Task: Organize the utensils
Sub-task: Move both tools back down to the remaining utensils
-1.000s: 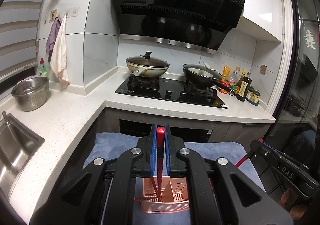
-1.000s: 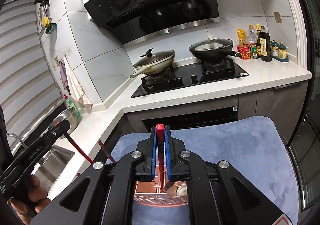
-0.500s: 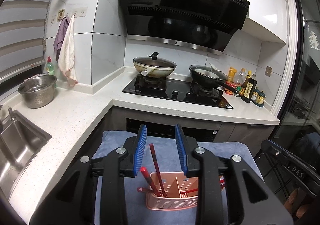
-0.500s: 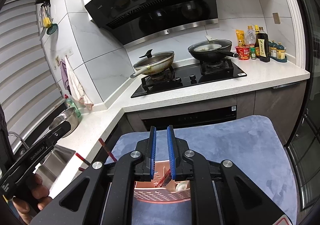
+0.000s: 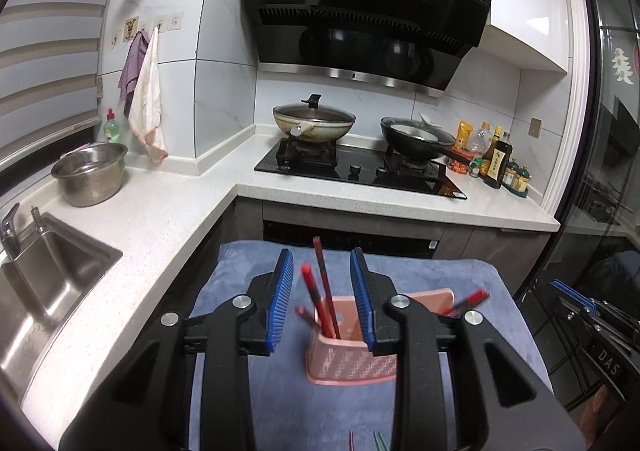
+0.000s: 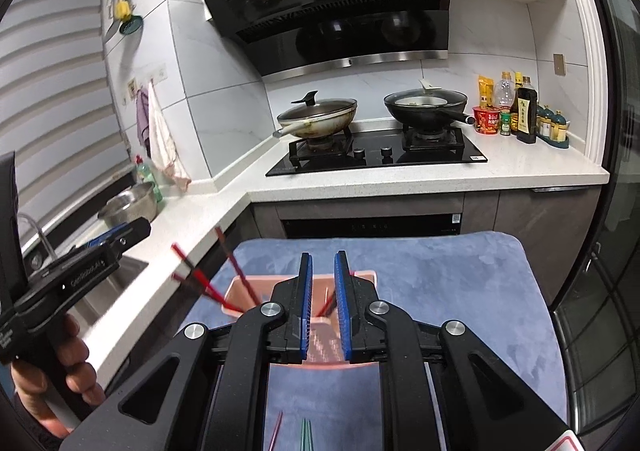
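Left hand-held gripper (image 5: 322,277): released, its two blue pads standing apart with nothing pressed between them. A second ago it was clenched on one red chopstick; its jaws have just been opening, and that chopstick now stands free in the pink basket (image 5: 352,367).

Right hand-held gripper (image 6: 321,271): released, its two pads a narrow gap apart with nothing between them. A second ago it too clamped one red chopstick; that gap has since opened slightly and the stick is out of the pads.

The basket, one in number, stands on the blue cloth (image 5: 260,391) covering the tabletop, just ahead of both grippers. In the left wrist view, three red chopsticks (image 5: 324,291) lean together in its left compartment and at least one more pokes out to the right, blurred. Two further thin sticks, one red and one green (image 6: 306,433), lie on the cloth near the bottom edge of the right wrist view.

Beyond the cloth: one hob (image 5: 360,175) carrying two pans, one metal bowl (image 5: 90,179) beside one sink (image 5: 48,283).
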Demonstrator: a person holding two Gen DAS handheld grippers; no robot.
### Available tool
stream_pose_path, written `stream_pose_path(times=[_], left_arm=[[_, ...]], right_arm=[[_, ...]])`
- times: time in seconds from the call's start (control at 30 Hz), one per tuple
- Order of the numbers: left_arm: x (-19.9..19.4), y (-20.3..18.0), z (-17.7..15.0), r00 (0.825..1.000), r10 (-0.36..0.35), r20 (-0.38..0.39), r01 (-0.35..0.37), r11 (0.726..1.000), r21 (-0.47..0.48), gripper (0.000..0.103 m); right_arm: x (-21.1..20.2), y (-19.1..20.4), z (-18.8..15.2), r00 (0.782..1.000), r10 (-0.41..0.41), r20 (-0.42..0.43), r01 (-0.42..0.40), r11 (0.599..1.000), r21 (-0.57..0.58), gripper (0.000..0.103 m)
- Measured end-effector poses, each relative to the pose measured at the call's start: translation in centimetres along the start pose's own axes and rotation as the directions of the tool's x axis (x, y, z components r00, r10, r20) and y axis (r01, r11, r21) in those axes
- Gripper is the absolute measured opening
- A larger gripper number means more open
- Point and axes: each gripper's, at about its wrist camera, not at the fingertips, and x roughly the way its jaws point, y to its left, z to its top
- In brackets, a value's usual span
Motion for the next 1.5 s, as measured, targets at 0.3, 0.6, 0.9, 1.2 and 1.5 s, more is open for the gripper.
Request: stream_pose_path(times=[0.3, 0.6, 0.9, 1.2, 1.5], left_arm=[[-2.3, 0.6, -6.1, 0.995, 0.004, -0.103, -0.003, 1.000, 0.011, 0.029], [-3.6, 1.1, -14.7, 0.968, 0.020, -0.252, -0.015, 1.000, 0.023, 0.029], [-5.4, 0.9, -22.1, 0.924, 0.010, -0.382, 0.010, 0.999, 0.049, 0.029], [-6.5, 0.7, -26.6, 0.882, -0.006, -0.471, 0.026, 0.999, 0.037, 0.029], [-7.1, 0.1, -29.0, 0.854, -0.028, -0.519, 0.054, 0.998, 0.035, 0.040]], right_arm=[[-2.6, -0.5, -6.7, 0.994, -0.016, -0.104, 0.017, 1.000, 0.012, 0.014], [-4.3, -1.1, -15.6, 0.966, -0.069, -0.247, 0.071, 0.997, -0.003, 0.014], [-5.3, -0.9, -23.3, 0.922, -0.045, -0.384, 0.055, 0.998, 0.014, 0.014], [-5.1, 0.1, -27.0, 0.894, -0.068, -0.443, 0.056, 0.998, -0.040, 0.014], [-4.5, 0.3, -28.2, 0.886, -0.046, -0.462, 0.037, 0.999, -0.029, 0.014]])
